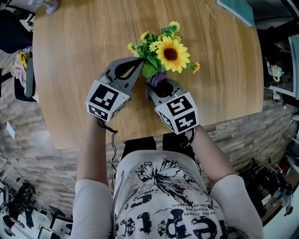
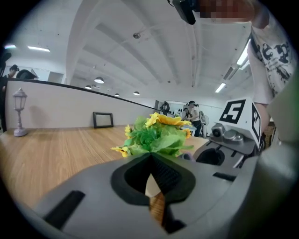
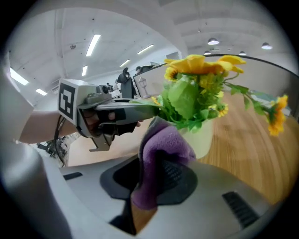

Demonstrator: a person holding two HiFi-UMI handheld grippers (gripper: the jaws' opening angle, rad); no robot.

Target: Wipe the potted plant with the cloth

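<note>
A potted plant (image 1: 170, 54) with a big sunflower, small yellow flowers and green leaves stands mid-table; its pale pot (image 3: 208, 137) shows in the right gripper view. My right gripper (image 1: 156, 86) is shut on a purple cloth (image 3: 161, 151), and the cloth lies against the pot's near side just under the leaves. From the left, my left gripper (image 1: 139, 61) reaches in with its jaws shut and its tips in the foliage (image 2: 156, 135). I cannot tell whether a leaf is pinched. In the right gripper view the left gripper (image 3: 154, 108) ends at the leaves.
The round wooden table (image 1: 70, 56) has its front edge close to the person's body. A teal thing (image 1: 238, 9) lies at the far right rim. A small white lantern (image 2: 19, 112) and a dark picture frame (image 2: 103, 119) stand on the far side.
</note>
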